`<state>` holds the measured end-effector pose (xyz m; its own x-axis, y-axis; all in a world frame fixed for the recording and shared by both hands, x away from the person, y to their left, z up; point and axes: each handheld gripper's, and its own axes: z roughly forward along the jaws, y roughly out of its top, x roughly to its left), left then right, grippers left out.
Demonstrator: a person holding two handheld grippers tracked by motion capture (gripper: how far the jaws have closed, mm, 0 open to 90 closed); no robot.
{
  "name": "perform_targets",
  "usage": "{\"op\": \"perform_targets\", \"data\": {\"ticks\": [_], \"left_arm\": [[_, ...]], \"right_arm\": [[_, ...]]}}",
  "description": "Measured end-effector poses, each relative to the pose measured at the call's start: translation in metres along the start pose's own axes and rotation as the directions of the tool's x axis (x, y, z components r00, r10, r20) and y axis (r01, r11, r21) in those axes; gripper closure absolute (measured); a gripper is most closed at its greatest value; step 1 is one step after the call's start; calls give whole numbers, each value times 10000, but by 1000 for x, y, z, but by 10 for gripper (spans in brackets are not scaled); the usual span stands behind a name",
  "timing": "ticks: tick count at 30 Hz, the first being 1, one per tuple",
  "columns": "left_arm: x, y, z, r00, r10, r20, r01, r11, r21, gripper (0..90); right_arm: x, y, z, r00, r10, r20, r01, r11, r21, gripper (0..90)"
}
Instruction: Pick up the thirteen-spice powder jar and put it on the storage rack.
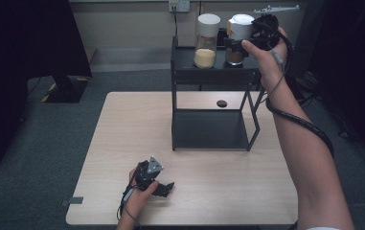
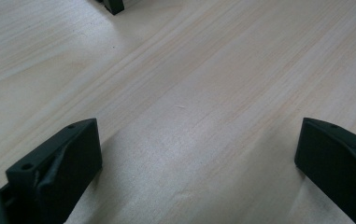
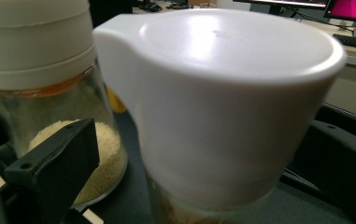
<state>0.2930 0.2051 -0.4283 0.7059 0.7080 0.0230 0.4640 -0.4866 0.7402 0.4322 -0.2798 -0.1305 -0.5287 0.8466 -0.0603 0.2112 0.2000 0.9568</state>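
Two glass jars with white lids stand on top of a black shelf (image 1: pixel 213 75) at the back of the table. The left jar (image 1: pixel 206 40) (image 3: pixel 35 93) holds pale yellow grains. The right jar (image 1: pixel 239 28) (image 3: pixel 222 93) holds something brown. My right gripper (image 1: pixel 246 44) (image 3: pixel 203 154) is up at the right jar, open, one jaw on each side of its white cap and a gap showing at the left jaw. Near the table's front edge my left gripper (image 1: pixel 163 188) (image 2: pixel 199 154) rests low over bare wood, open, with nothing between its jaws.
The wooden table (image 1: pixel 137 134) carries the shelf, whose lower tier (image 1: pixel 209 129) is bare. A small black round disc (image 1: pixel 222 103) sits on the tabletop behind the shelf. A black stand (image 1: pixel 67 72) is on the floor at the far left. A cable trails along my right forearm.
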Motion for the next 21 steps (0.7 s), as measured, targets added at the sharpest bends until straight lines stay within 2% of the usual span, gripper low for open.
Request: {"op": "perform_targets", "data": {"ticks": [2,5,10,12,16,21], "left_arm": [[0,0,0,10000,-5,-2,5,10000,-2,0],[0,0,0,10000,-6,-3,6,10000,-3,0],[0,0,0,10000,-17,-3,17,10000,-14,0],[0,0,0,10000,-20,-4,20,10000,-15,0],[0,0,0,10000,-23,-3,23,10000,-13,0],[0,0,0,10000,-26,-3,26,10000,-17,0]], "right_arm": [[1,-1,-2,10000,-36,-13,36,10000,34,0],[4,-3,-5,9994,350,33,-350,9994,-56,0],[9,-7,-10,9990,436,-43,-437,9986,-289,0],[13,-8,-12,9989,462,79,-459,9984,-342,0],[16,-13,-16,9974,717,104,-711,9961,-523,0],[19,-17,-21,9968,784,122,-777,9957,-496,0]]}}
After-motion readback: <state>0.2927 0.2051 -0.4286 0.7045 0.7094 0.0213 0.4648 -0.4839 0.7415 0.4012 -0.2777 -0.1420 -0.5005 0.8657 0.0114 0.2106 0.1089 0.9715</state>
